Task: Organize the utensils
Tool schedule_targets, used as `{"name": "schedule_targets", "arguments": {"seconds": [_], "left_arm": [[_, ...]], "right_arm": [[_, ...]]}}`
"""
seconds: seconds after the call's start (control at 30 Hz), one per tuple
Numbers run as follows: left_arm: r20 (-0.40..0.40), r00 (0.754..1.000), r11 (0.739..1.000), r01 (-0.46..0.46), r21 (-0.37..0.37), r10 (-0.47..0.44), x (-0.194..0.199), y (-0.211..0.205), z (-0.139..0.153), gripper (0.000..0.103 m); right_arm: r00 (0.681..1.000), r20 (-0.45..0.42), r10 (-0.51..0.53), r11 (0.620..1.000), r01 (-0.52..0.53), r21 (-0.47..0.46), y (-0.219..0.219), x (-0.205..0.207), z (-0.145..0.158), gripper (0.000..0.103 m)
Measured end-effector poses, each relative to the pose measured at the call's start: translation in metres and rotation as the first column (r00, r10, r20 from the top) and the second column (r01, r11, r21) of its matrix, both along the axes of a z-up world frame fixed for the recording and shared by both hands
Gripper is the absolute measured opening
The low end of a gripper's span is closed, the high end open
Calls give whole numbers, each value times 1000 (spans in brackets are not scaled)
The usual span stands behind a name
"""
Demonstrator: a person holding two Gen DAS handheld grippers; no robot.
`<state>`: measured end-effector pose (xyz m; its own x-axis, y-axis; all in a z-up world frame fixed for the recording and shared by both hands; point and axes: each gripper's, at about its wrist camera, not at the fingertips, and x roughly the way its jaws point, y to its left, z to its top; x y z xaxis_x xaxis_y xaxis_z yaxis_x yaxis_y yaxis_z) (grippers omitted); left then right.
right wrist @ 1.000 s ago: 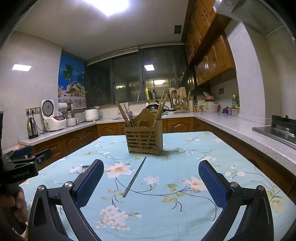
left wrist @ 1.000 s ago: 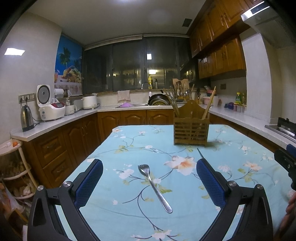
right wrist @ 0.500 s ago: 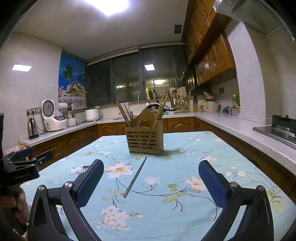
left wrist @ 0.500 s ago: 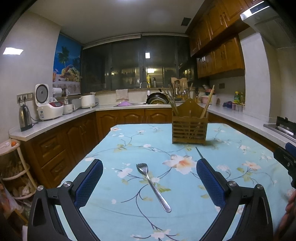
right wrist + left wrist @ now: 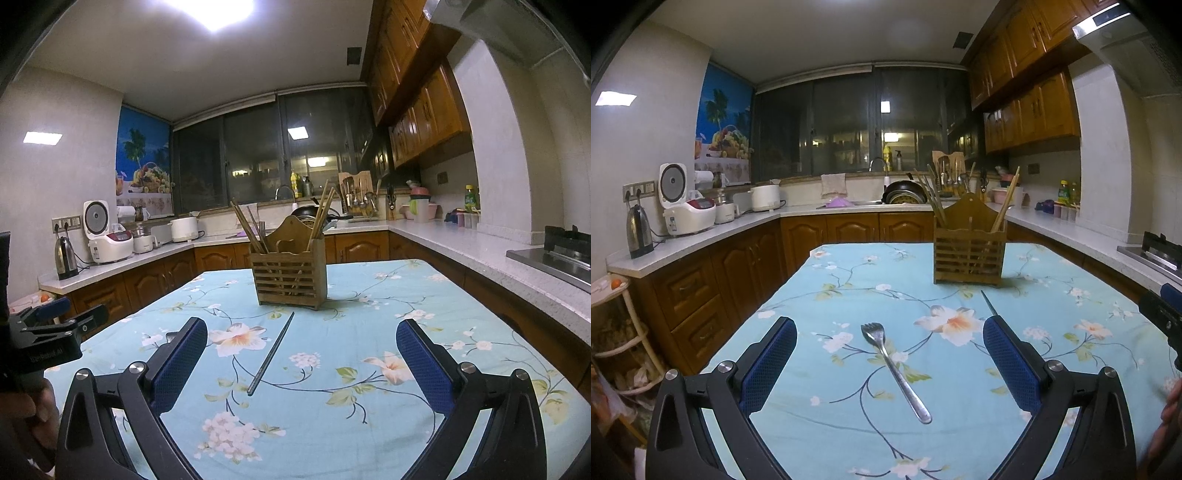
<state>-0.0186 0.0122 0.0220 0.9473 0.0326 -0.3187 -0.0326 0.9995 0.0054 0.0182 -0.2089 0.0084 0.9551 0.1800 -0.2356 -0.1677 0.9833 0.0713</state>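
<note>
A steel fork [image 5: 894,369] lies on the floral tablecloth [image 5: 820,295], tines pointing away, between the fingers of my open left gripper [image 5: 889,347], which hovers over it. A single dark chopstick [image 5: 271,352] lies on the cloth ahead of my open right gripper [image 5: 302,347]; only its tip [image 5: 988,302] shows in the left wrist view. Behind both stands a wooden slatted utensil holder [image 5: 289,278], also seen in the left wrist view [image 5: 968,254], with several chopsticks and a fork upright in it. Neither gripper holds anything.
The table is ringed by wooden cabinets and a pale countertop [image 5: 701,240] carrying a kettle [image 5: 639,232], a rice cooker [image 5: 685,214] and a stove [image 5: 554,254]. A hand [image 5: 22,413] holds the left gripper at the right view's left edge.
The left gripper has eased slightly forward and down over the fork. The right gripper has barely moved. Both stay open, and the fork and chopstick have not shifted.
</note>
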Motion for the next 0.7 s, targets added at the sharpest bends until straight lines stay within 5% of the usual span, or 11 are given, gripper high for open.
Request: {"name": "schedule_targets", "arguments": {"seconds": [0.7], "left_arm": [[-26,999,1000,20,-19,-21,12,-12,3,102]], "right_arm": [[1000,-24,6,1000,-6,9,16,-14,6,103]]}}
